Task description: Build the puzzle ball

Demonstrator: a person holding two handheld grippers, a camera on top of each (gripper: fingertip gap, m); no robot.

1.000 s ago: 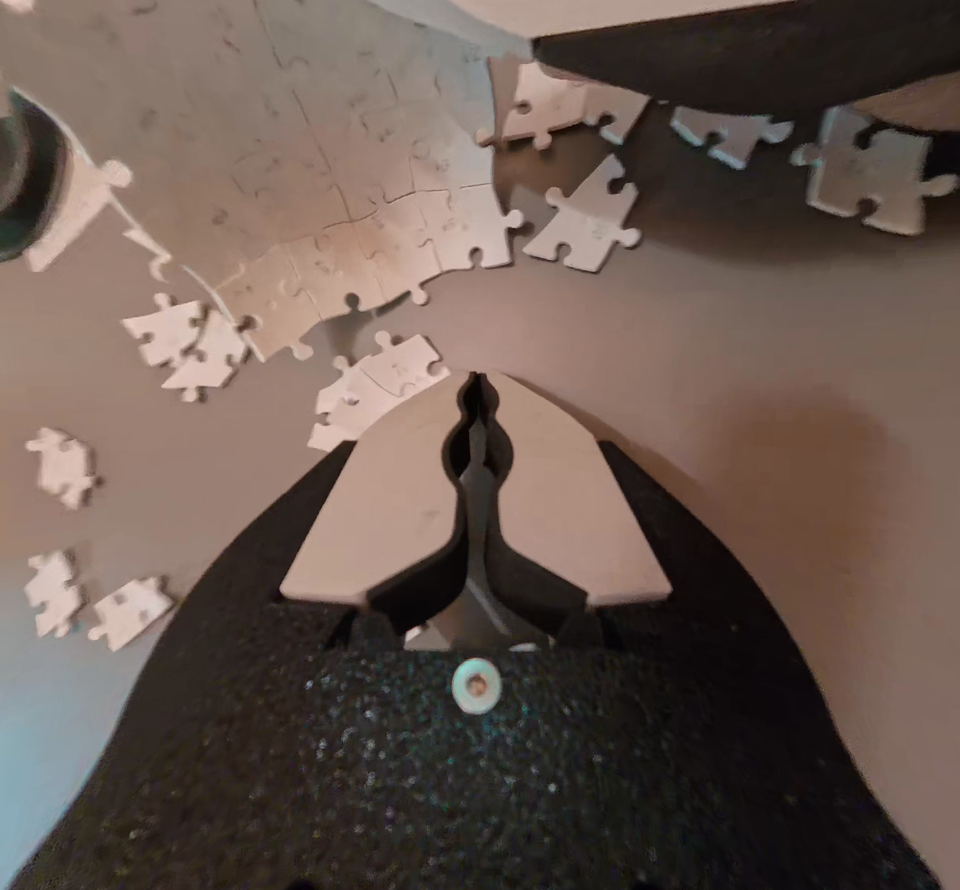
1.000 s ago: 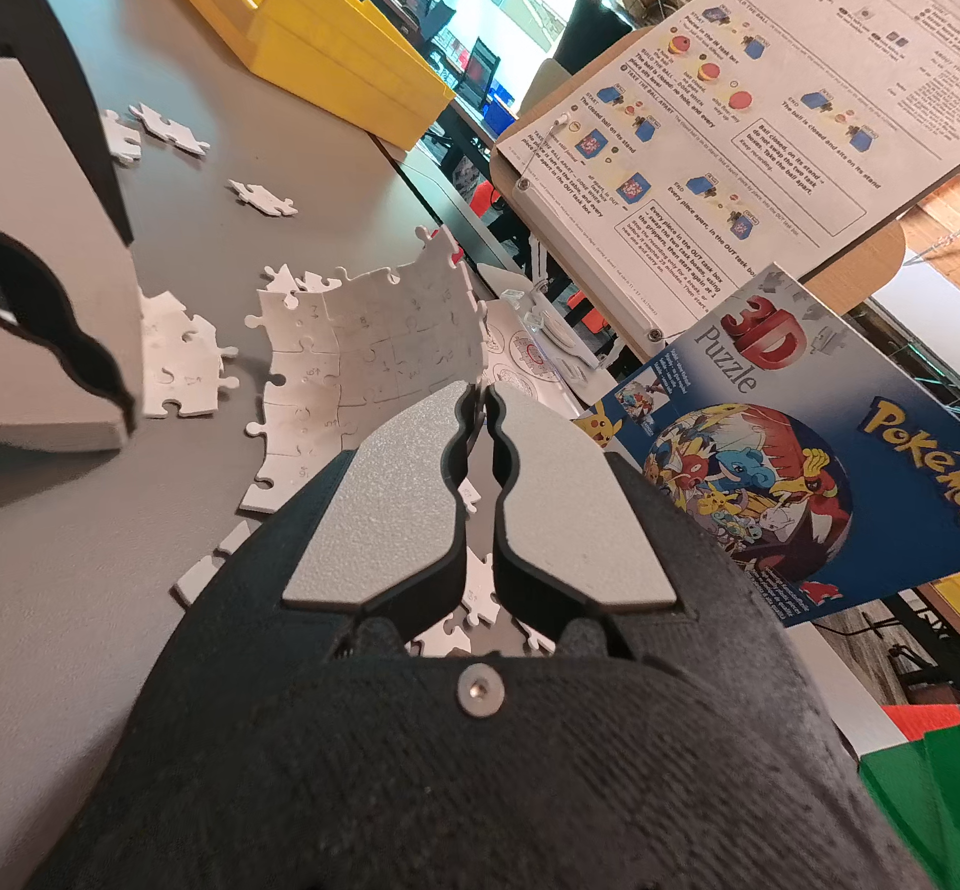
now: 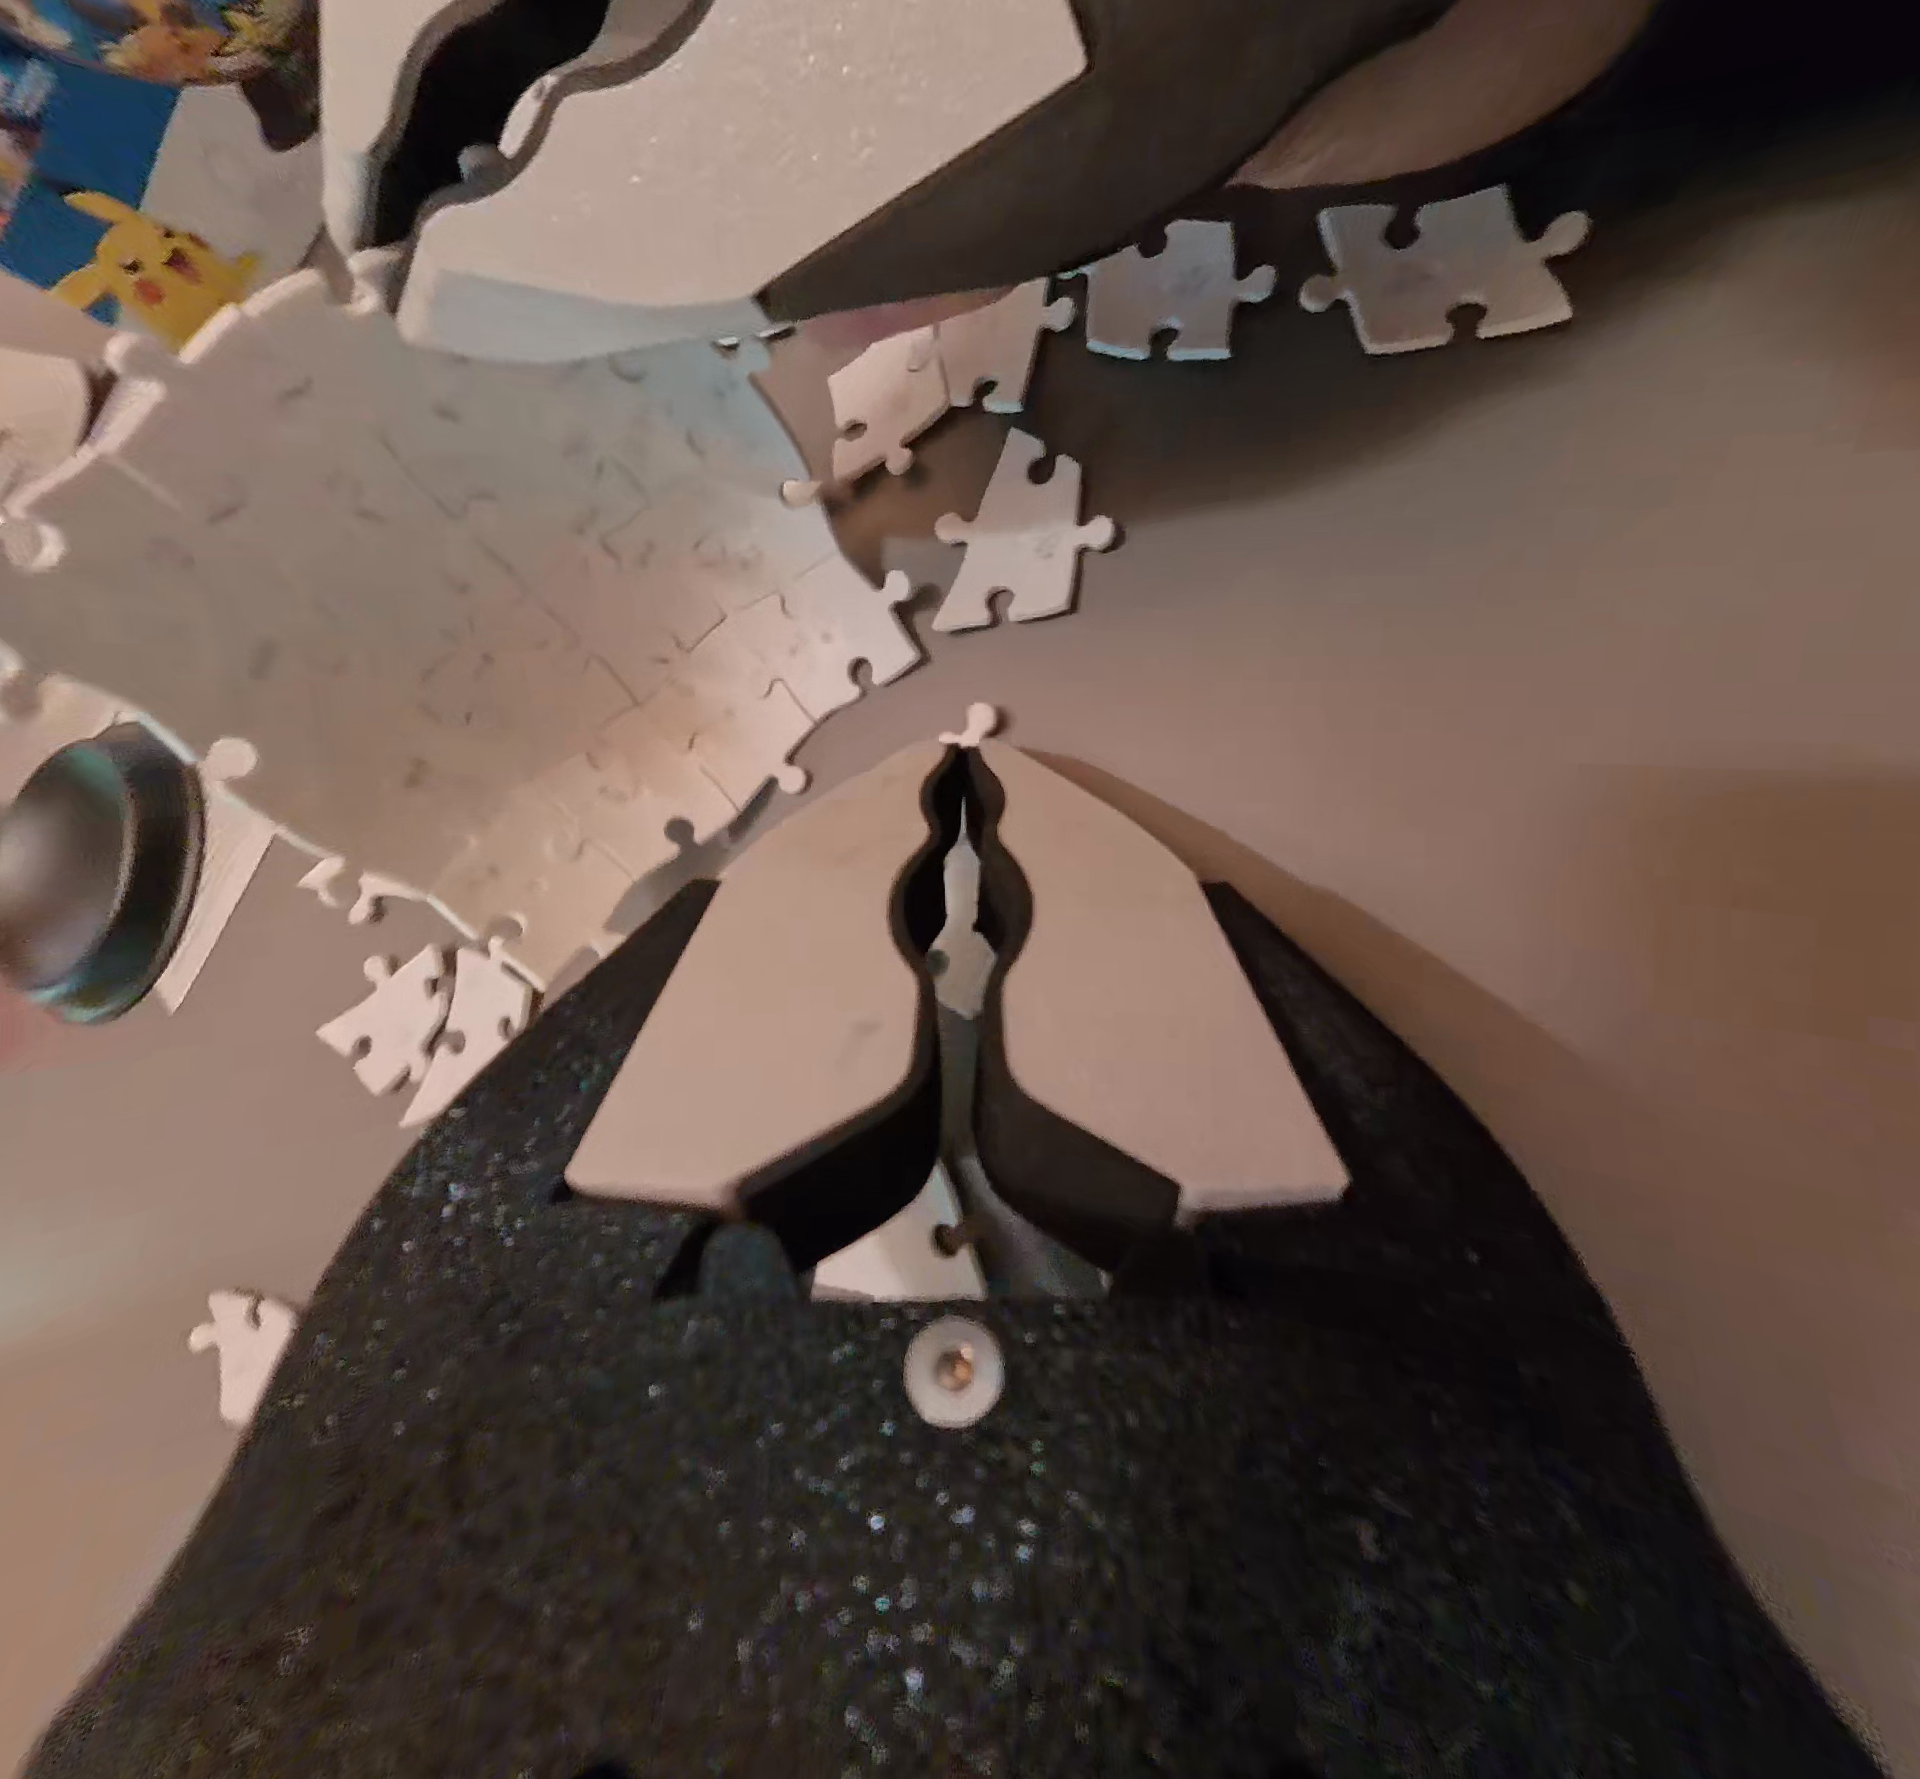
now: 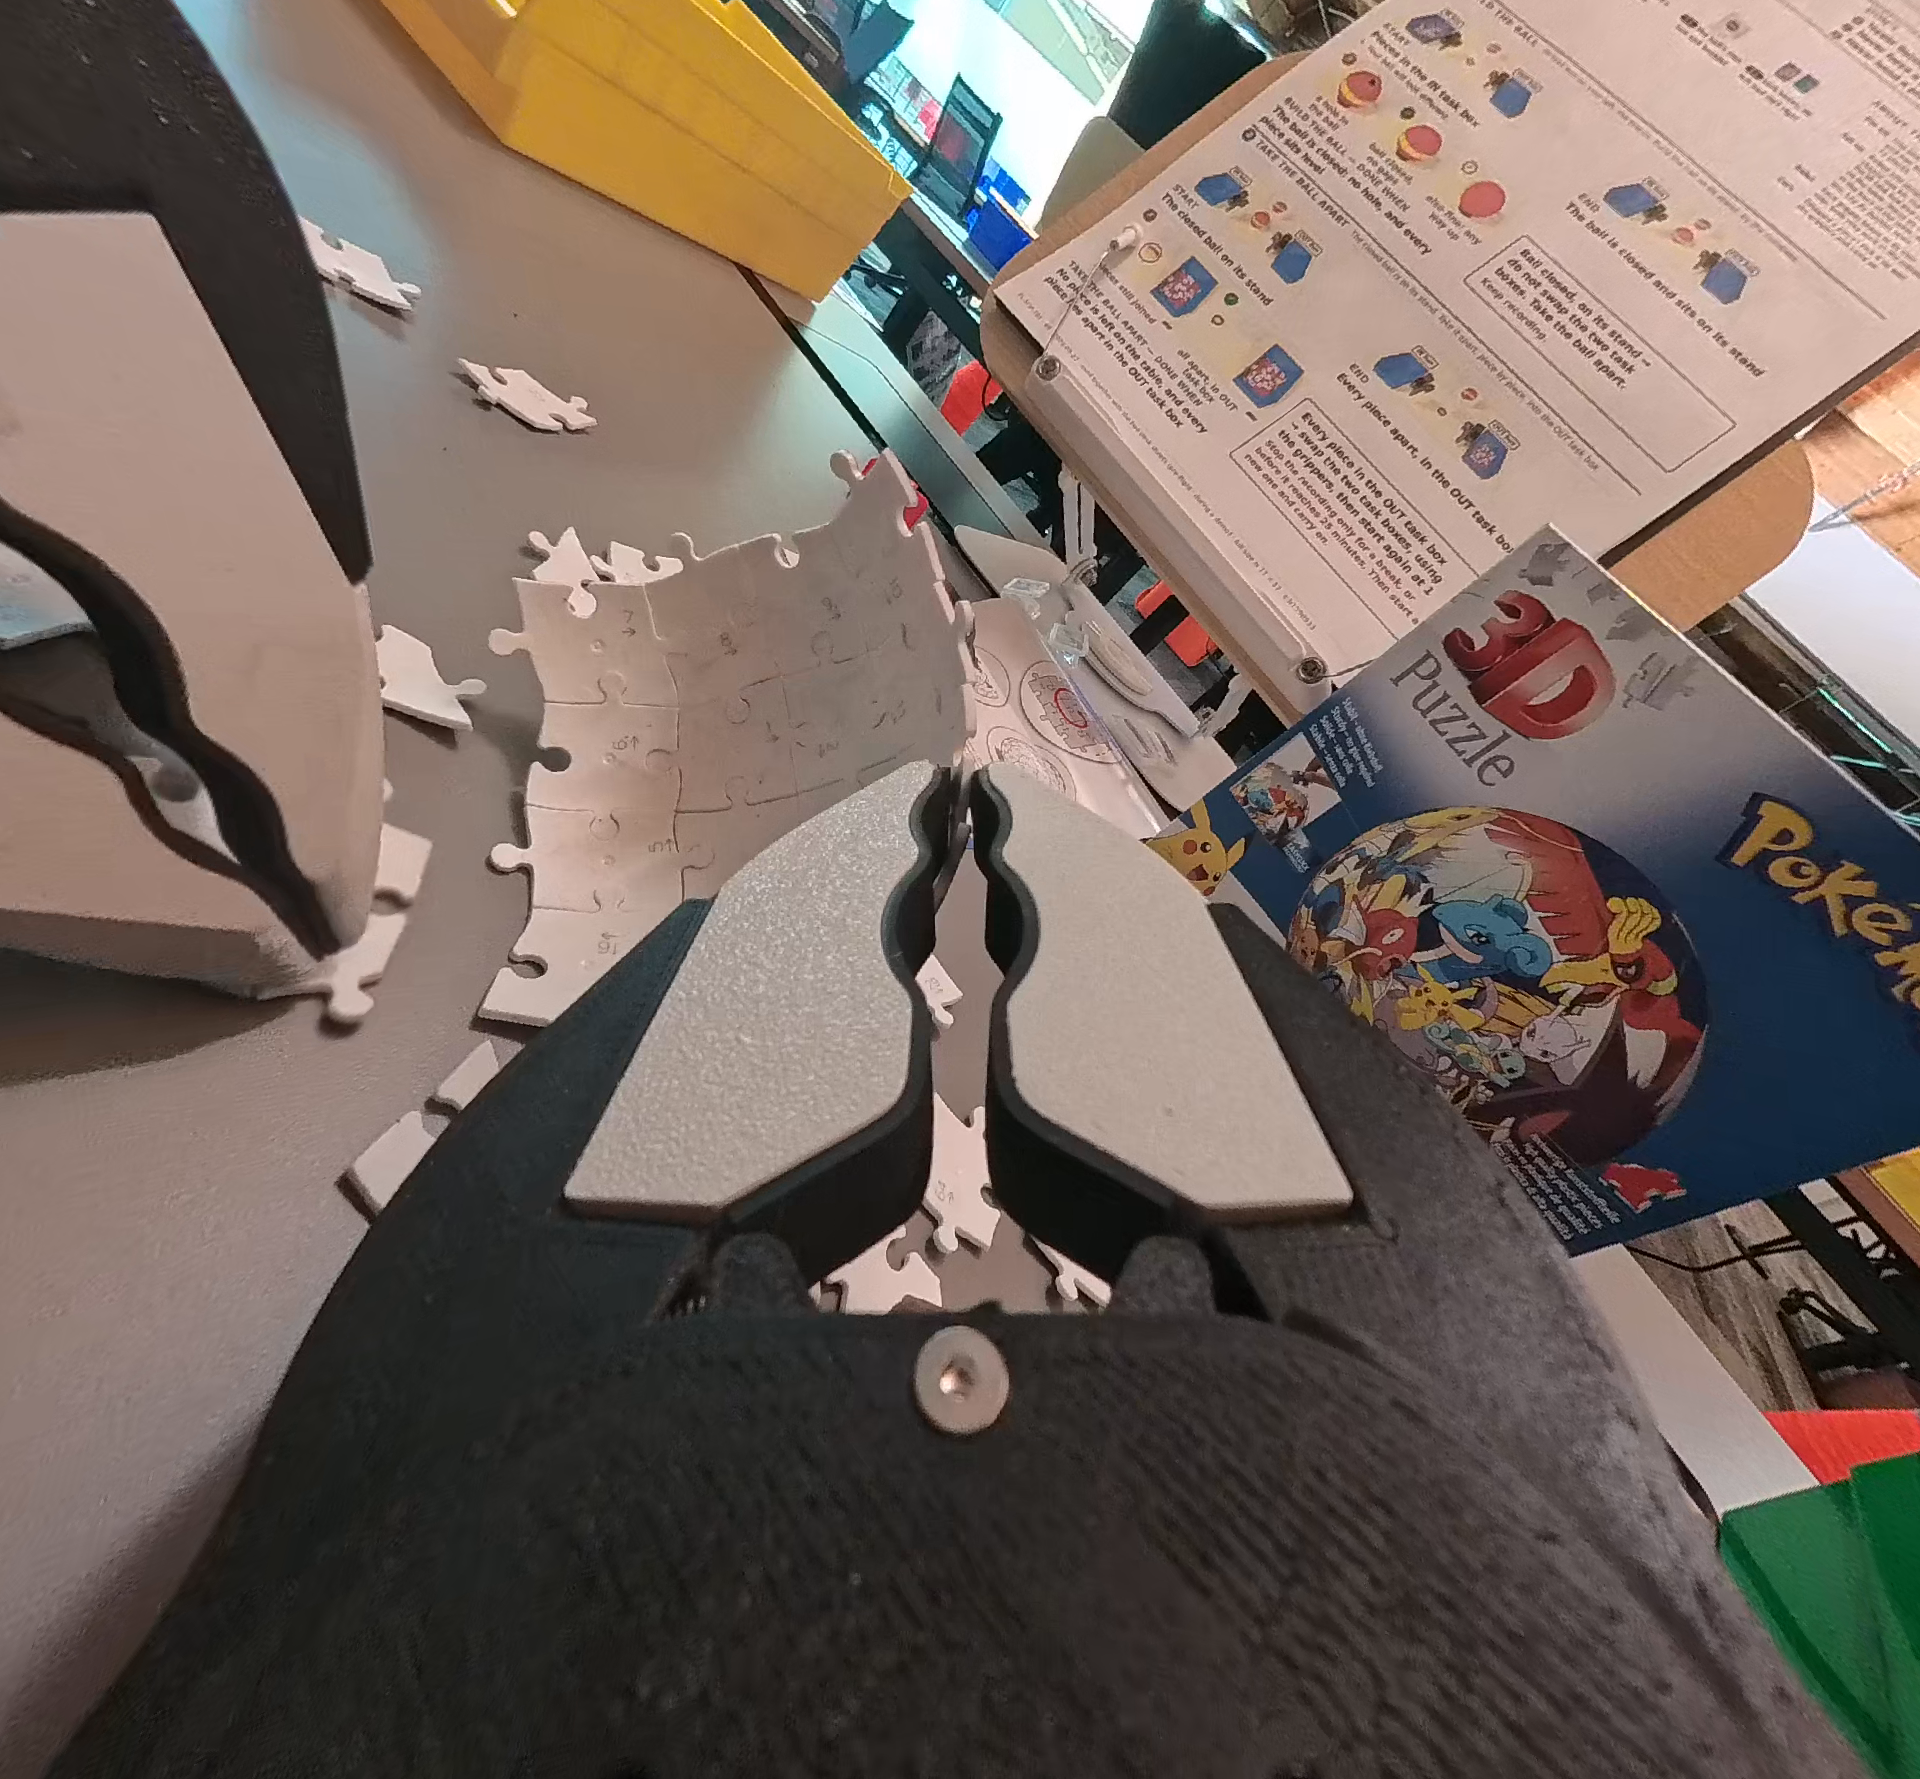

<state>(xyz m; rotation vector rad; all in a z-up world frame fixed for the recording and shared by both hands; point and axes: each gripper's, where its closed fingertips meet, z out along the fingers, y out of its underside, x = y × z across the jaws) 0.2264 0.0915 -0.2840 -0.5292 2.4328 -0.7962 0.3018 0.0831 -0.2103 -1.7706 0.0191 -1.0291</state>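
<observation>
Puzzle piece [image 3: 968, 882] between left jaws

We see the left gripper [image 3: 966, 753] body as black, rough, speckled plastic; its fingers [image 3: 800, 981] carry matt pale-grey faces w/ a fine grain and smooth dark inner edges. A bright metal screw [image 3: 954, 1368] sits behind them. The white puzzle piece [image 3: 977, 719] nipped at the tips looks like matt card. Just left of the claw, the curved joined puzzle section [image 3: 499, 607] is matt white, lightly smudged. The table [image 3: 1455, 690] is smooth matt grey. Right of the right gripper [image 4: 964, 799], the puzzle box [image 4: 1558, 898] is glossy printed card; far ahead-left, yellow bins [image 4: 644, 67] are smooth plastic.
</observation>
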